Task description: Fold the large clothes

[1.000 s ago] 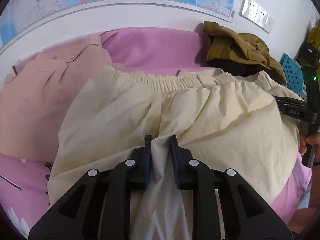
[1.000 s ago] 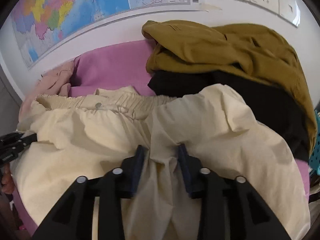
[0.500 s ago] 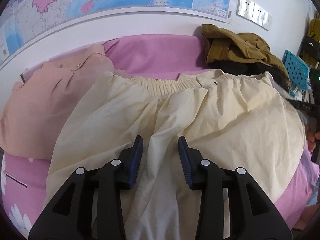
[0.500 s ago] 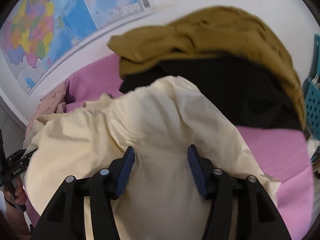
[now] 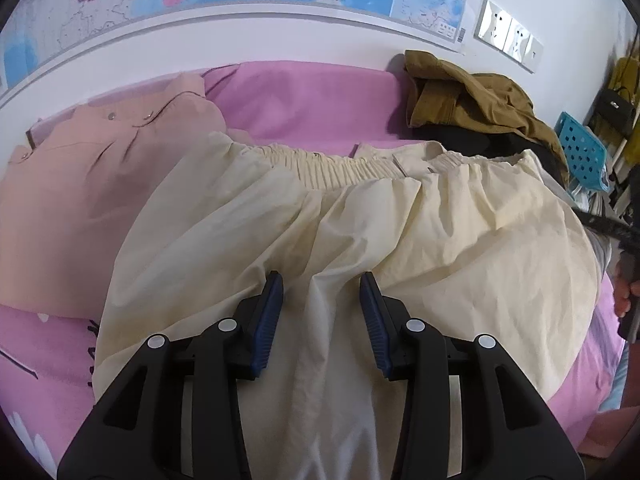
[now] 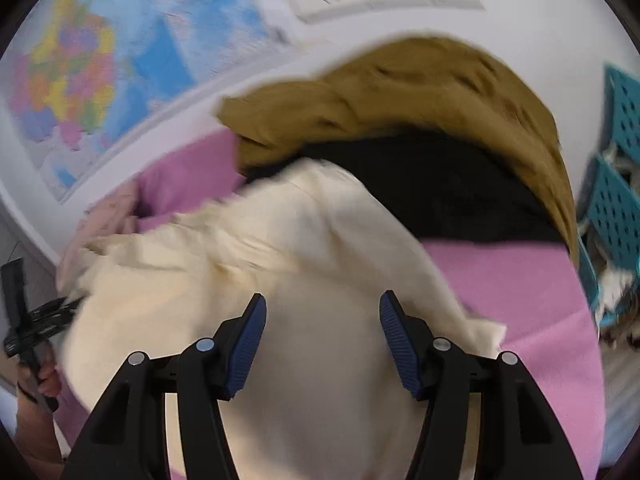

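Cream trousers [image 5: 360,232] lie under both downward-tilted grippers, left jaws opening

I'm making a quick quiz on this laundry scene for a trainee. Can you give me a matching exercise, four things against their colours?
Things:
1. Elastic-waist garment under the grippers
2. Buttoned garment at the left
3. Jacket heaped by the wall
4. Perforated basket at the right

Colours:
A. Olive brown
B. Teal blue
C. Cream
D. Peach pink

Pairs: 1-C, 2-D, 3-A, 4-B
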The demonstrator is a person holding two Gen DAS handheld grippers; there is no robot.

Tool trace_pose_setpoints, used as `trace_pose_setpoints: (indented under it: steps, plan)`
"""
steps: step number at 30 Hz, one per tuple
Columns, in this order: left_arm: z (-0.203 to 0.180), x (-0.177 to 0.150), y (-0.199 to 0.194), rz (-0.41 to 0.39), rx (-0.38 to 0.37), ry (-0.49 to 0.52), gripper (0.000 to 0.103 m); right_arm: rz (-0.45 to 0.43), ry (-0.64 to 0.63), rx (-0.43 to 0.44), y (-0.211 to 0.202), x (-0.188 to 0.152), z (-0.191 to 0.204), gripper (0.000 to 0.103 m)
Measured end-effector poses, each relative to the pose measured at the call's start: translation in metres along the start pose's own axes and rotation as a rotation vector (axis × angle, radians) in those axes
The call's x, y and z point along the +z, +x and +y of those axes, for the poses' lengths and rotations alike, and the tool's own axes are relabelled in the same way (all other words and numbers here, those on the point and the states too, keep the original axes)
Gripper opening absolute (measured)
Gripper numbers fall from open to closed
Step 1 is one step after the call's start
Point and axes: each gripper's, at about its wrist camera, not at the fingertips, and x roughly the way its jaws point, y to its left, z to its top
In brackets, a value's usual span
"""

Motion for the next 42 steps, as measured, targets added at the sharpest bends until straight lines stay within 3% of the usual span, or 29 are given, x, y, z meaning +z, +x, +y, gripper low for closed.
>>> trace_pose_setpoints:
  steps: [3, 7, 11, 12, 13, 16, 20, 25, 32, 38, 42]
  plan:
    - [0.004, -0.001, 0.005, -0.009, -0.017, -0.002, 0.042, 0.006, 0.074, 0.078, 0.013, -0.01, -0.023, 0.056]
    - [0.012, -0.001, 0.009, -0.006, -0.055, -0.032, 0.042, -0.003, 0.068, 0.067, 0.015, -0.014, -0.021, 0.057]
    - [-0.004, -0.007, -0.021, -0.062, 0.082, 0.035, 0.043, 0.01, 0.096, 0.073, 0.005, -0.013, -0.023, 0.061]
    - [-0.005, -0.011, -0.032, -0.089, 0.088, 0.034, 0.046, 0.001, 0.098, 0.079, -0.001, -0.015, -0.024, 0.065]
    - [-0.002, -0.015, -0.044, -0.117, 0.086, 0.029, 0.056, -0.011, 0.098, 0.081, -0.008, -0.017, -0.025, 0.065]
    - [0.011, -0.028, -0.074, -0.168, 0.076, -0.01, 0.059, -0.041, 0.094, 0.114, -0.03, -0.024, -0.023, 0.065]
    - [0.035, -0.042, -0.084, -0.149, 0.04, -0.076, 0.055, -0.062, 0.051, 0.135, -0.048, -0.036, -0.015, 0.066]
    - [0.059, -0.052, -0.051, -0.1, 0.025, -0.141, 0.051, -0.023, 0.038, 0.108, -0.031, -0.047, -0.017, 0.061]
    - [0.047, -0.044, -0.024, -0.071, 0.092, -0.09, 0.053, -0.007, 0.069, 0.098, -0.019, -0.049, -0.024, 0.061]
    - [0.044, -0.047, -0.043, -0.073, 0.134, -0.144, 0.054, -0.005, 0.111, 0.133, -0.039, -0.05, -0.024, 0.071]
    - [0.045, -0.06, -0.075, -0.098, 0.132, -0.194, 0.062, -0.017, 0.145, 0.183, -0.059, -0.056, -0.028, 0.076]
